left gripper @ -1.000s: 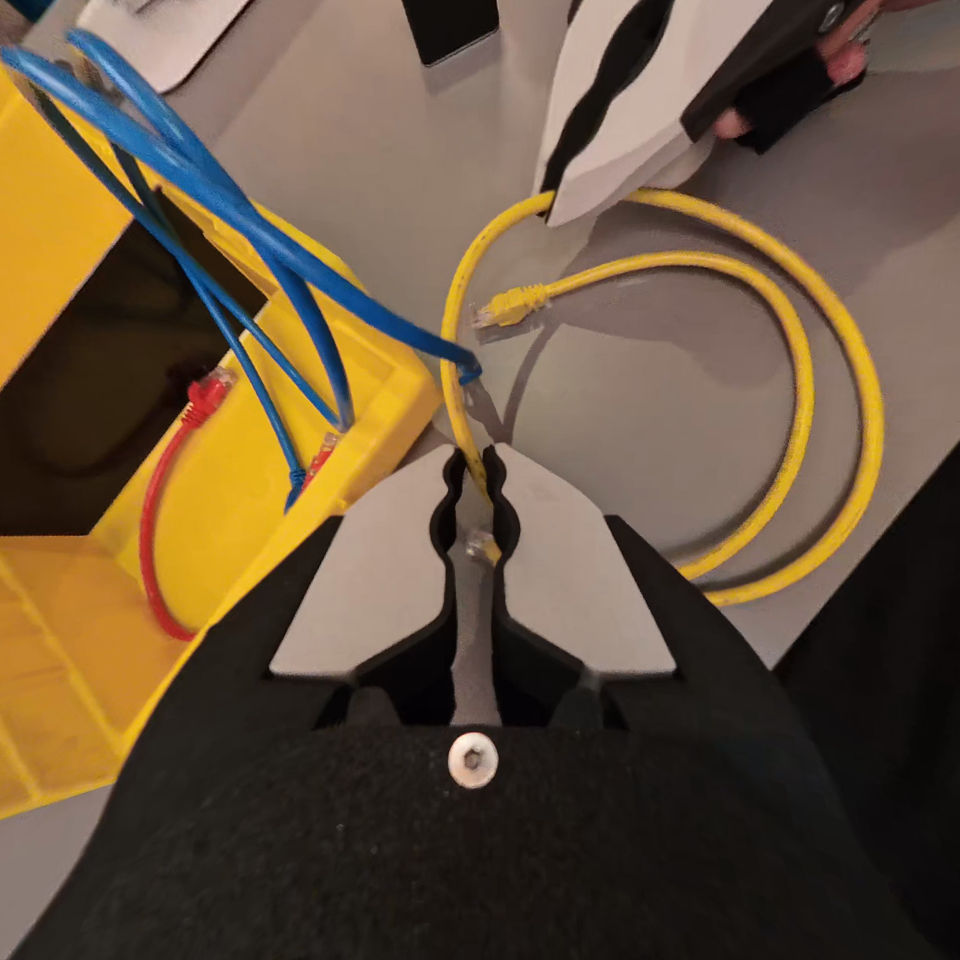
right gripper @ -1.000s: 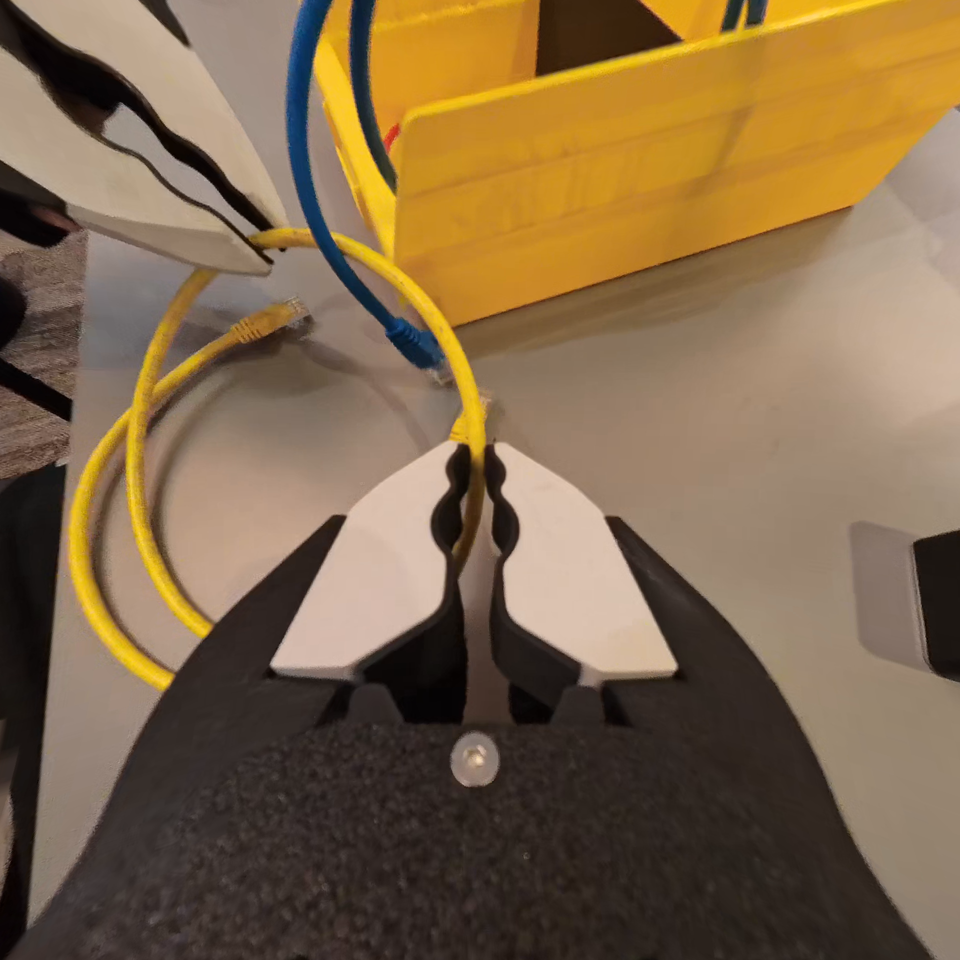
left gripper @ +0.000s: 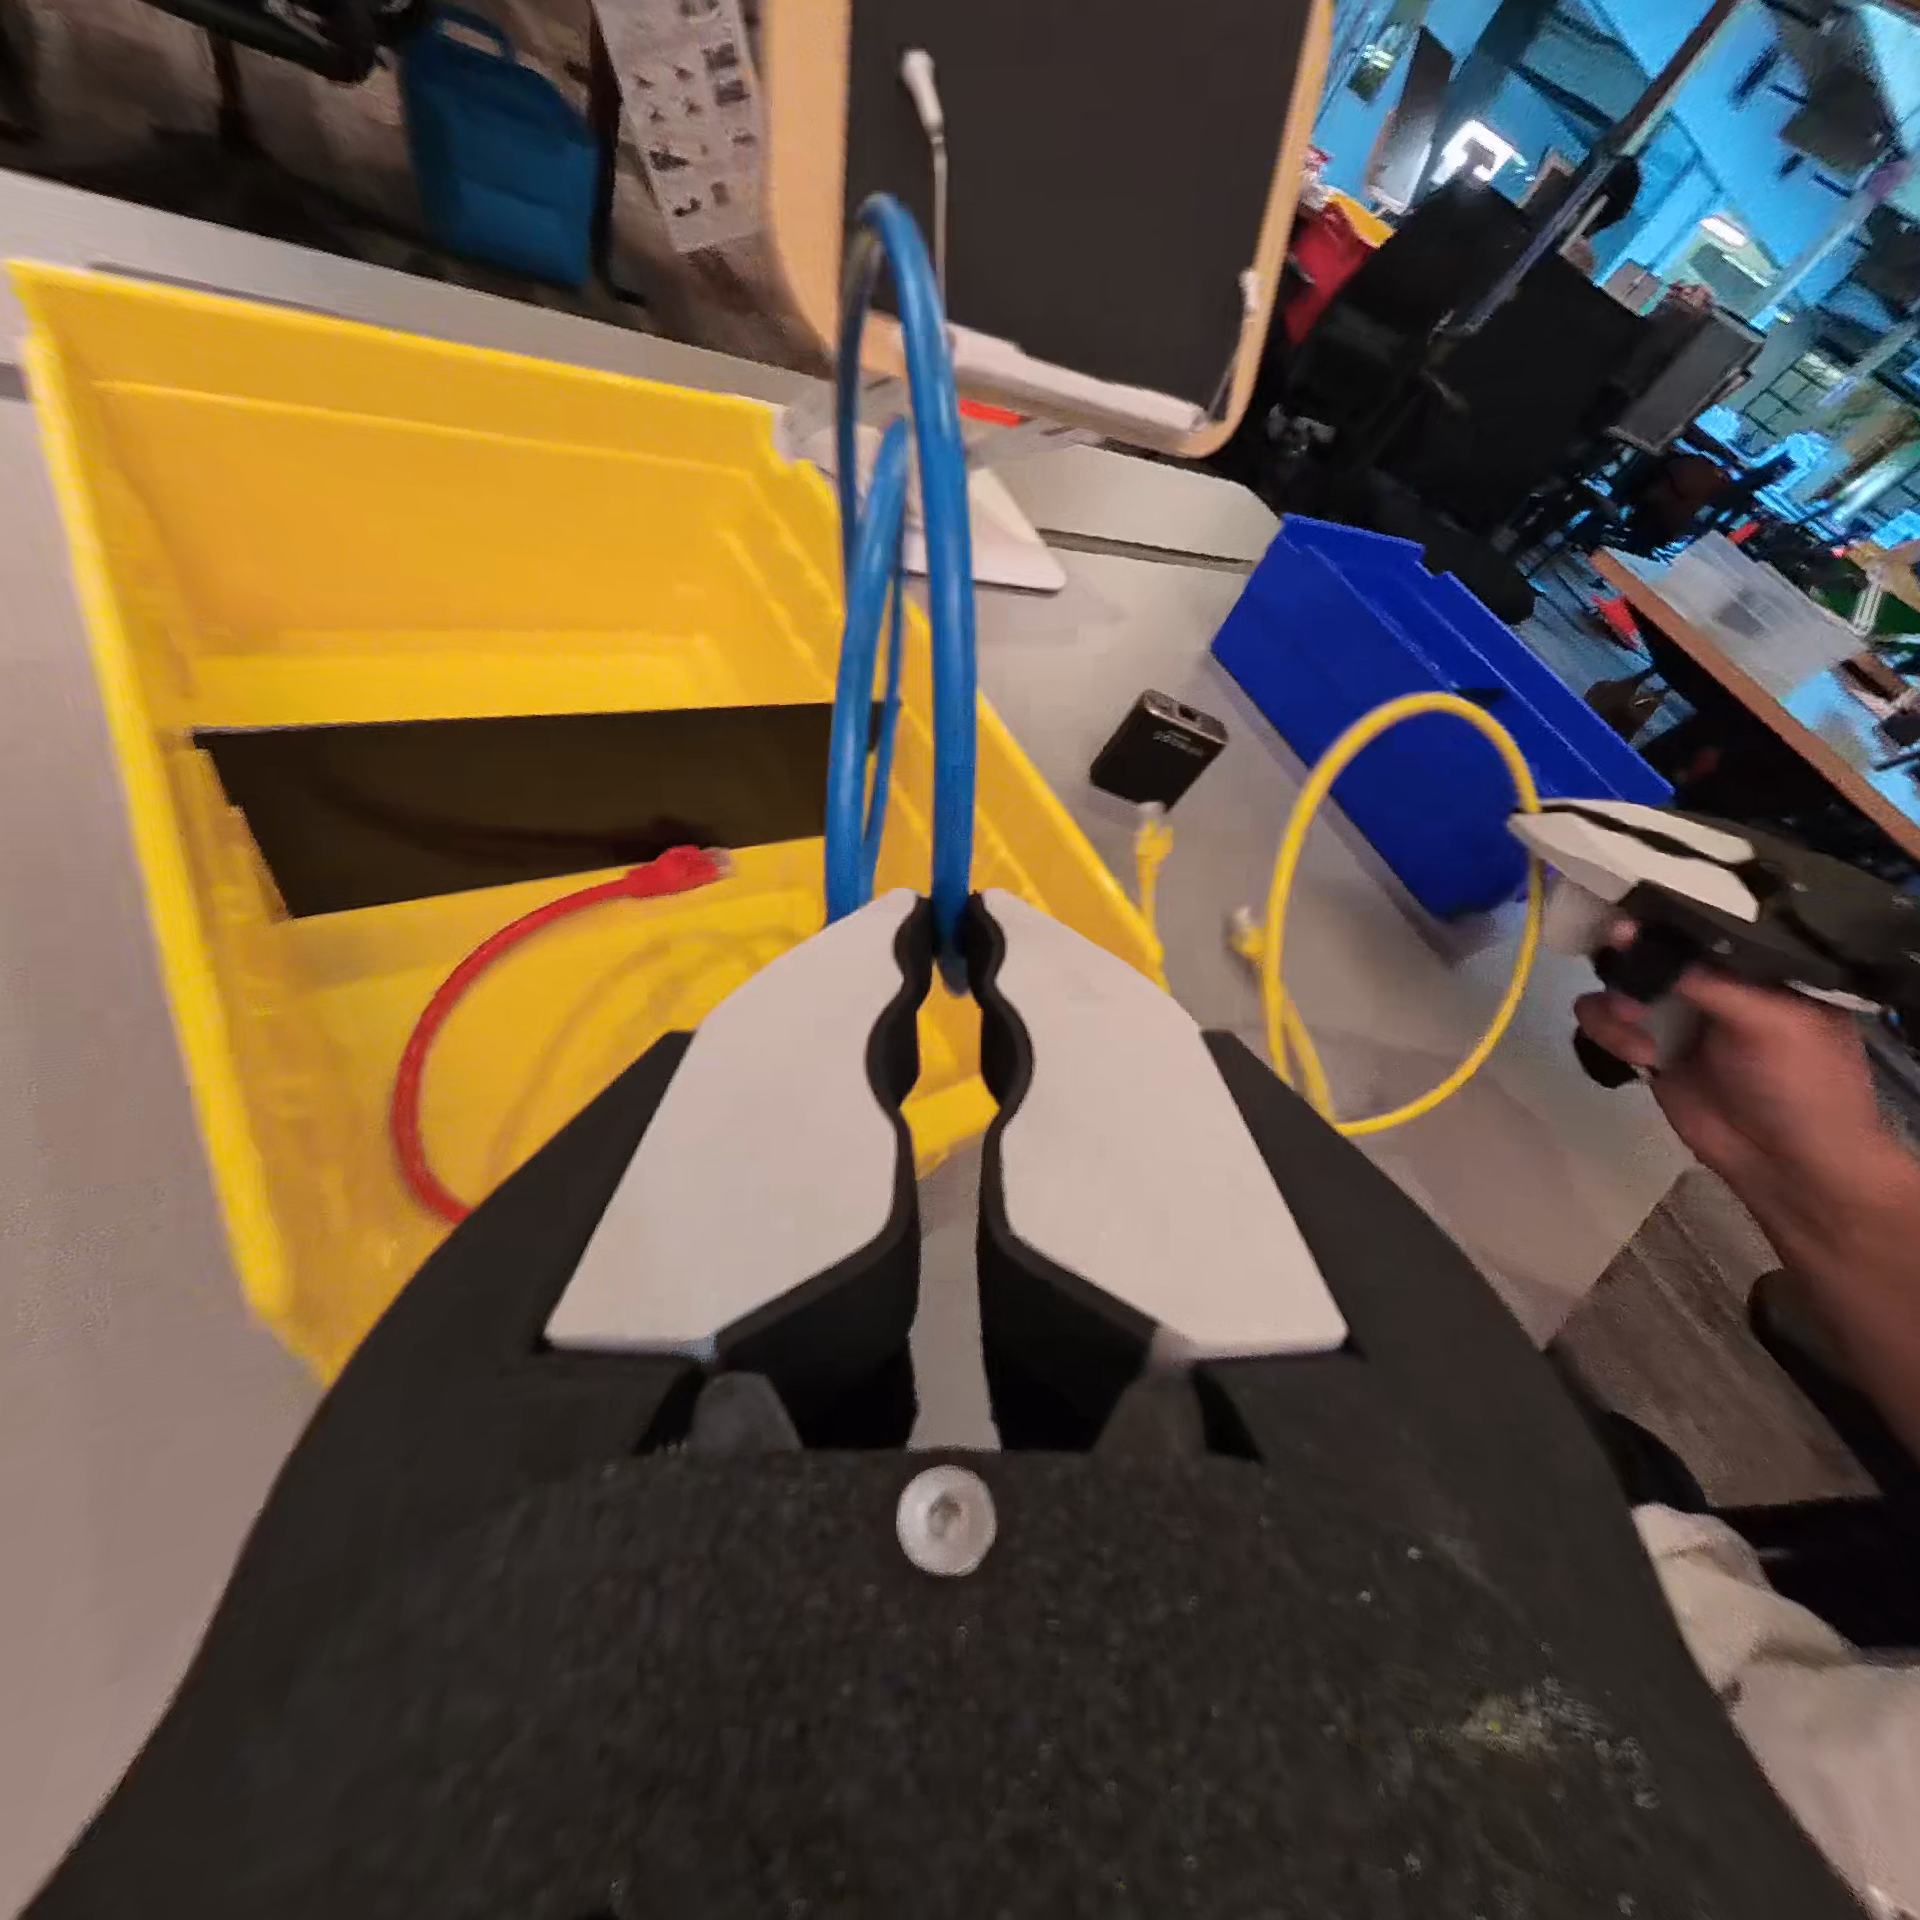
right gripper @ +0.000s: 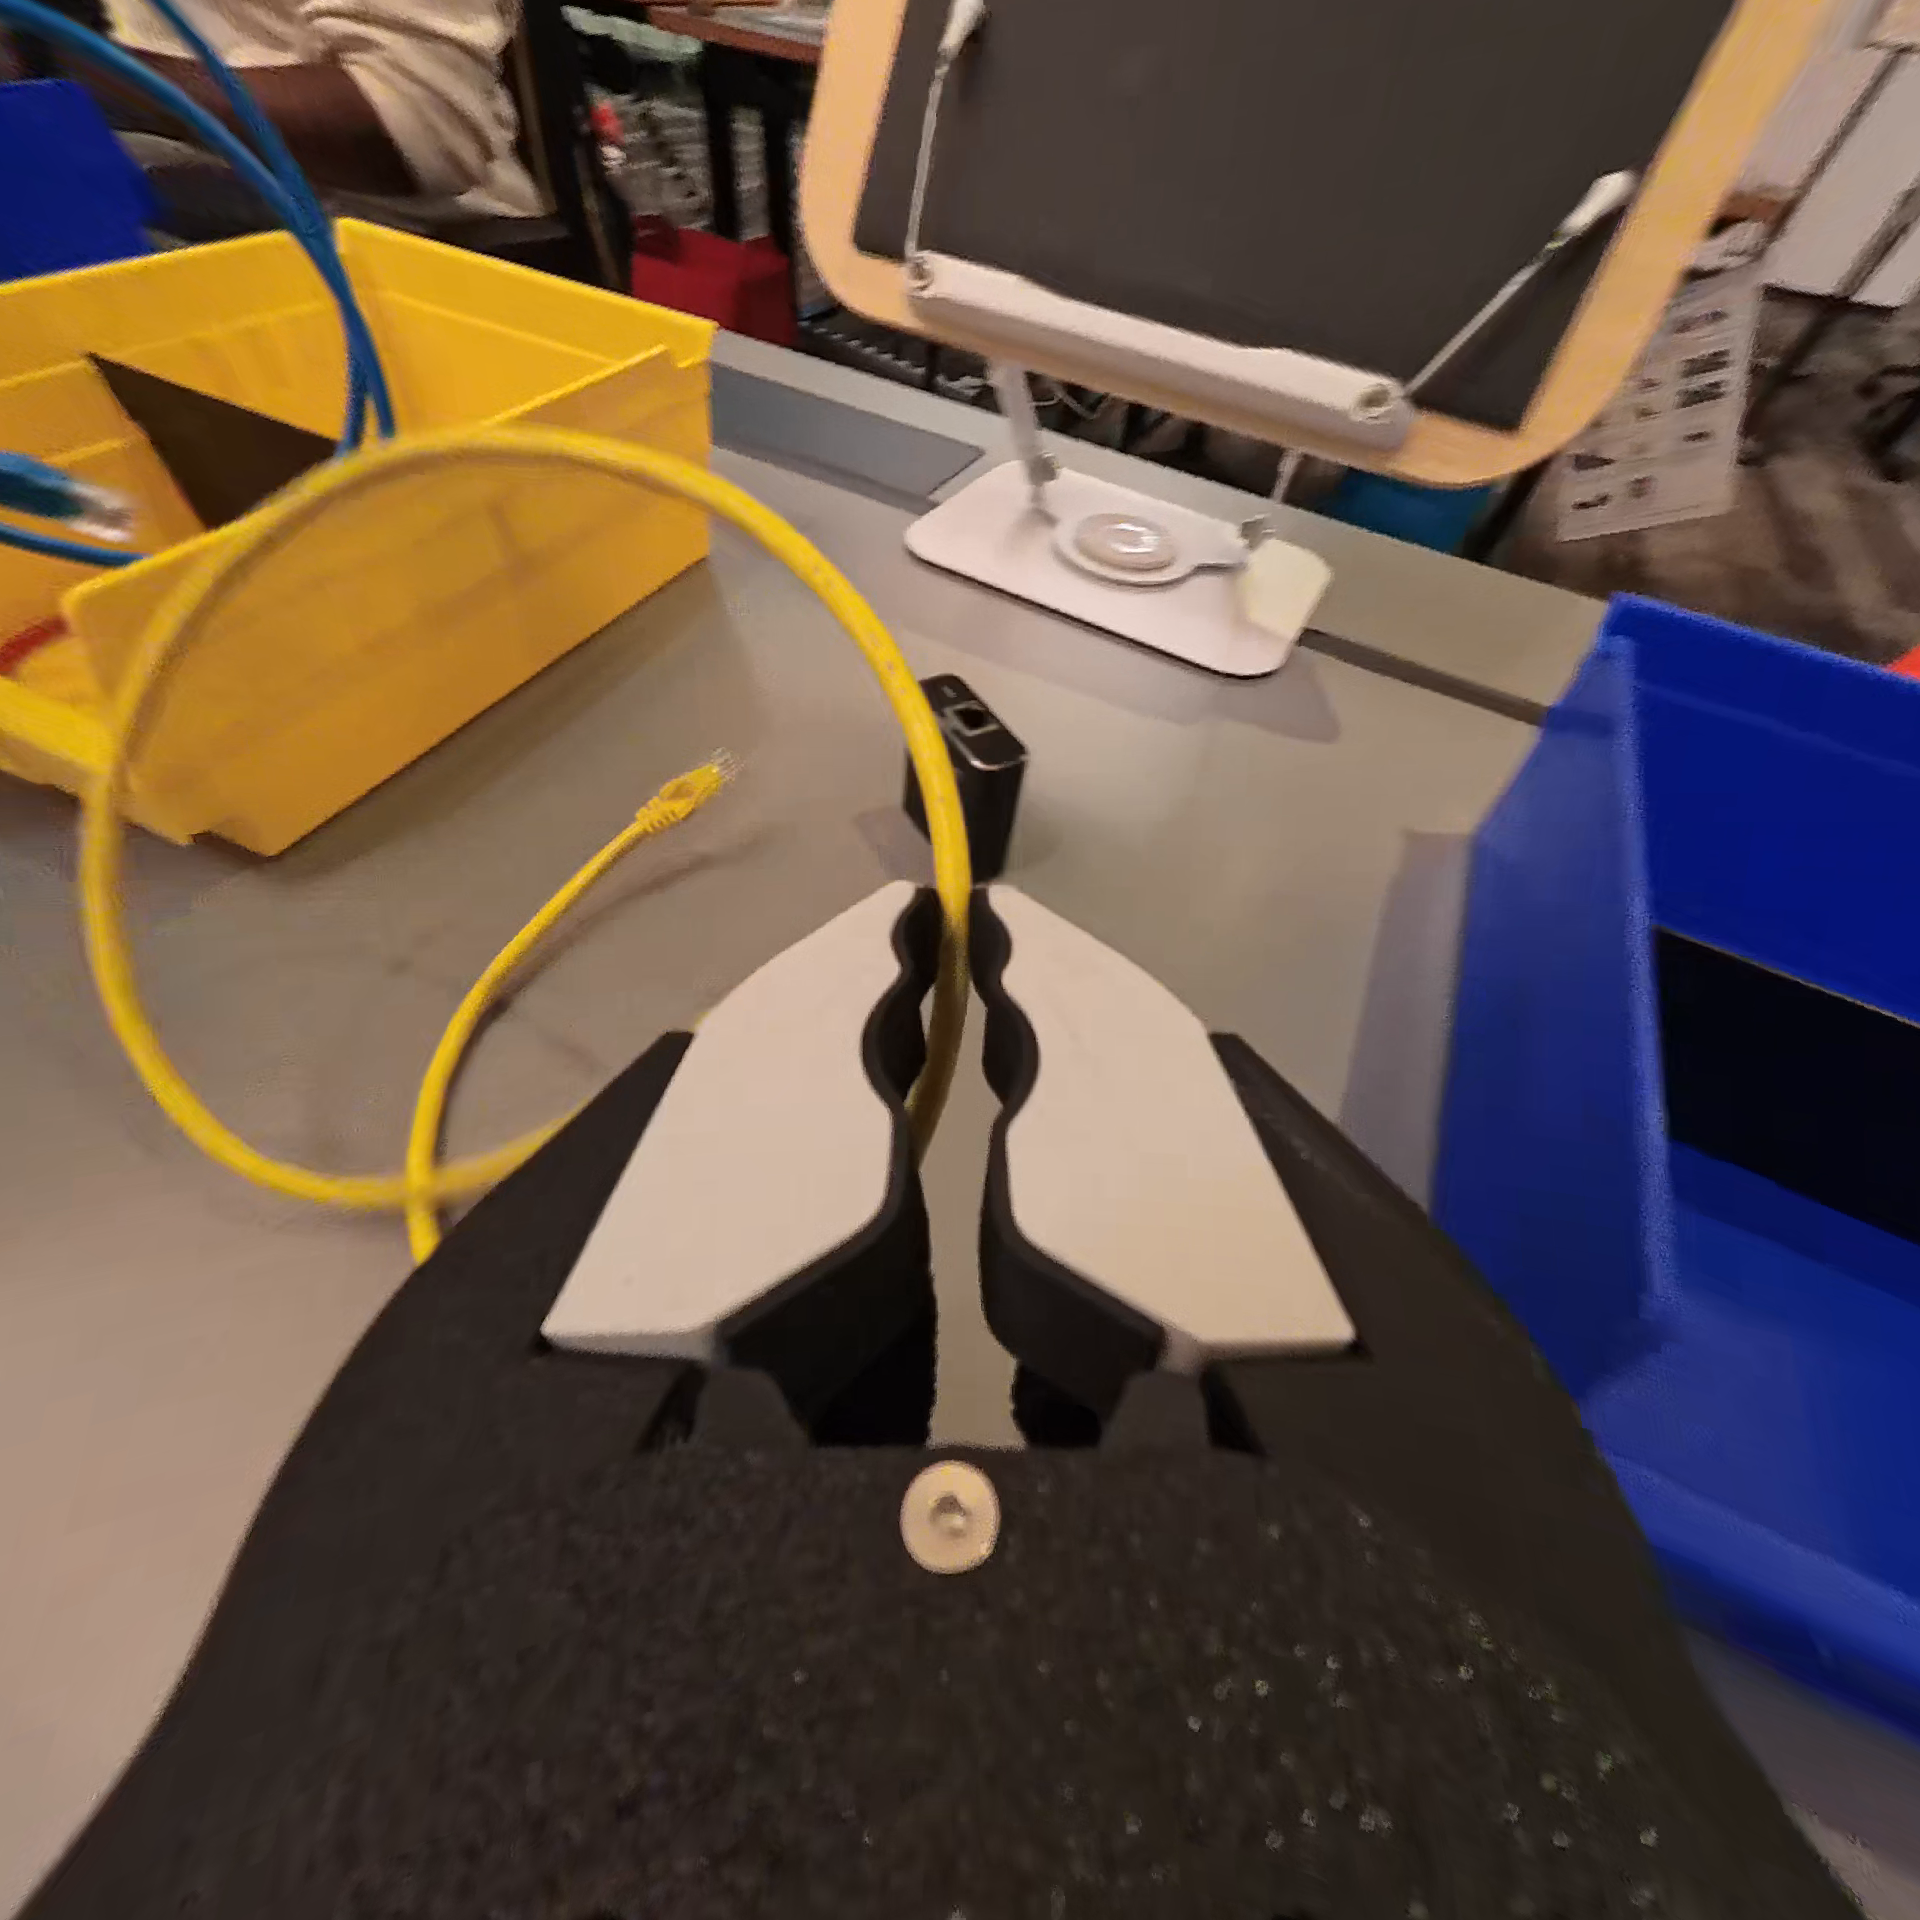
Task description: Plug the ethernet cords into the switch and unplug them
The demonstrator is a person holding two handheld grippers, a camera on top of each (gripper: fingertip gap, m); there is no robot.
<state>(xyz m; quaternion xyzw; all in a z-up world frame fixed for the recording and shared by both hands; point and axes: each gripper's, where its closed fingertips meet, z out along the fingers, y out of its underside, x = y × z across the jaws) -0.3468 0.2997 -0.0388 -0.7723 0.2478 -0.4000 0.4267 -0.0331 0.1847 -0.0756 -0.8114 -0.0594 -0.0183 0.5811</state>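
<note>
While both grippers are lifted over the grey table (right gripper: pixel 1195 831), the lot reads:
Left gripper (left gripper: pixel 948 914): fingers clamped on the blue cord (left gripper: pixel 940 582), which loops upward over the yellow bin (left gripper: pixel 436 540).
Right gripper (right gripper: pixel 948 914): fingers clamped on the yellow cord (right gripper: pixel 312 488) (one plug (right gripper: pixel 686 795) hangs free at left).
Switch (right gripper: pixel 971 774): small black box, just beyond the right fingertips.
Red cord (left gripper: pixel 499 966): inside the yellow bin.
Blue bin (right gripper: pixel 1714 1039): right.
</note>
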